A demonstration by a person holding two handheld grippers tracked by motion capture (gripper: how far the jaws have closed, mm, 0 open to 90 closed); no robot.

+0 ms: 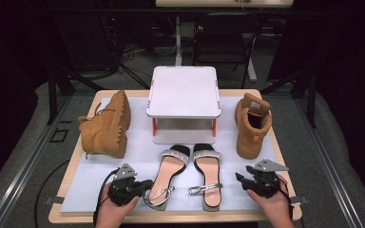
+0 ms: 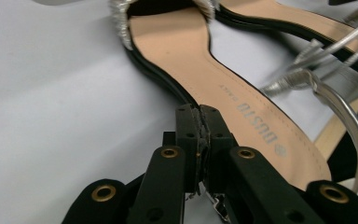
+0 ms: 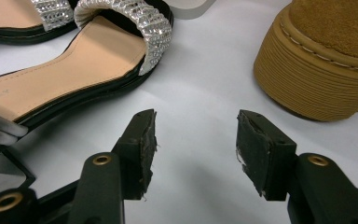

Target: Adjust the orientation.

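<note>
The high view places the 2 black rhinestone-strapped sandals (image 1: pixel 190 175) at lower centre of the desk (image 1: pixel 76 190); left gripper (image 2: pixel 200 122) view shows its fingers pressed closed beside one insole, right gripper (image 3: pixel 196 140) view fingers spread open

Two sandals (image 1: pixel 169 171), two boots (image 1: pixel 105 126), one shelf (image 1: pixel 184 91)

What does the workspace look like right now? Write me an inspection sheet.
Surface: wooden table under a white mat.
Job's things: two jewelled sandals side by side at the front.
Clutter: white two-tier rack; tan boot on its side at left, tan boot upright at right.
Grippers: left gripper shut, at the left sandal's edge; right gripper open over the mat.
Cables: black cable behind the left gripper.
Surroundings: dark room, chair beyond.
</note>
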